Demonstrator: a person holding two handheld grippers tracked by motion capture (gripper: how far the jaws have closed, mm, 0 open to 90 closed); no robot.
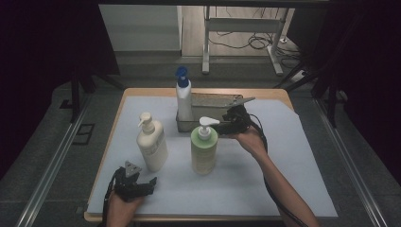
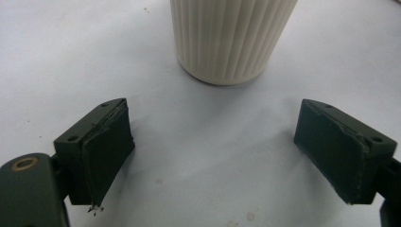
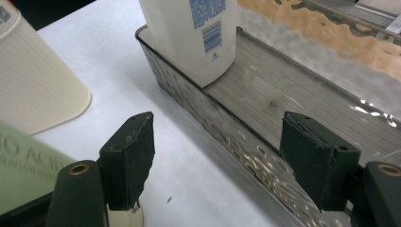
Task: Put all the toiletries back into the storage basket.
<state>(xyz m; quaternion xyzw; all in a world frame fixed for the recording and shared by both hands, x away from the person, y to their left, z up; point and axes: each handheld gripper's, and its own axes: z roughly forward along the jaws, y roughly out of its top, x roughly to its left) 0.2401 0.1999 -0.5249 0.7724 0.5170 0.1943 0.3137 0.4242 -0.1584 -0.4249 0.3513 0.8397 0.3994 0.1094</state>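
Green bottle just beside, seemingly clear of, right tongs.

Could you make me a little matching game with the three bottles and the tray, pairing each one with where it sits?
Things:
1. blue-capped bottle
2. cream pump bottle
3. green pump bottle
4. metal tray

Places:
A. middle of the white sheet, just in front of the tray
B. at the back of the sheet, holding one bottle
C. standing in the tray's left end
D. left on the sheet, nearest the left gripper

Pairs: 1-C, 2-D, 3-A, 4-B
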